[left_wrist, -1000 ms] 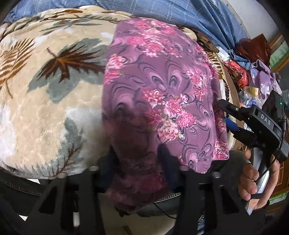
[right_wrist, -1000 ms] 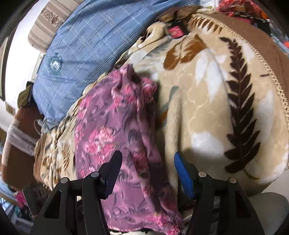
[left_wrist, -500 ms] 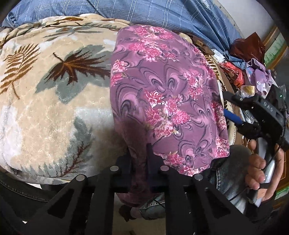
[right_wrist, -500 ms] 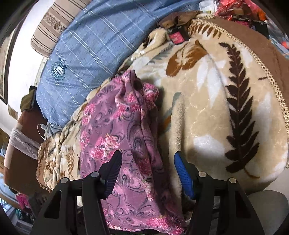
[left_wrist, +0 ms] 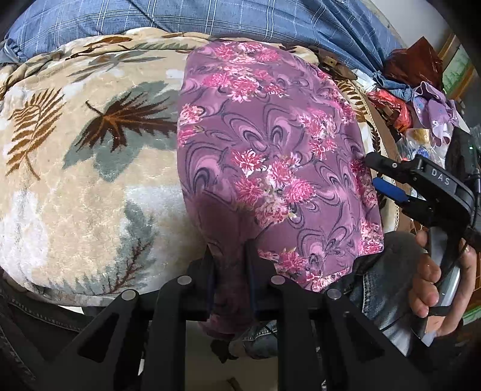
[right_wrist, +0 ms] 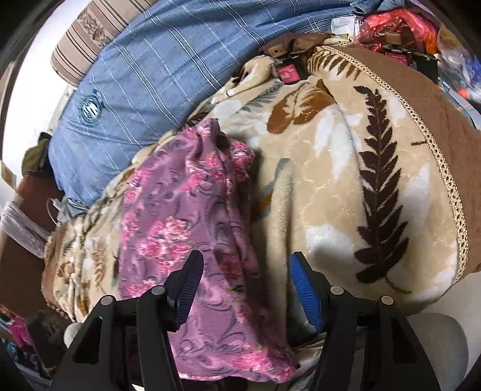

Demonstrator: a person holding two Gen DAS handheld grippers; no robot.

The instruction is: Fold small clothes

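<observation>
A purple garment [left_wrist: 270, 144] with pink flowers lies spread over a beige leaf-patterned blanket [left_wrist: 75, 180]. My left gripper [left_wrist: 230, 249] is shut on the garment's near edge, and a bunched fold of cloth runs down between its fingers. My right gripper [left_wrist: 372, 170], held by a hand [left_wrist: 436, 285], is at the garment's right edge. In the right wrist view the right gripper [right_wrist: 245, 264] stands open over the garment [right_wrist: 180, 216], whose right side lies below and between the black and blue pads without being pressed. The blanket [right_wrist: 330, 180] fills the right of that view.
Blue checked bedding [left_wrist: 240, 18] lies behind the blanket, and a striped pillow [right_wrist: 78, 39] sits beyond it. A heap of clothes and bags [left_wrist: 421, 99] is piled at the far right. The person's jeans-clad legs [left_wrist: 375, 288] are under the blanket's near edge.
The left gripper's jaws have come together on the garment's near edge and stayed there. The right gripper has kept its wide stance with only a small shift of view.
</observation>
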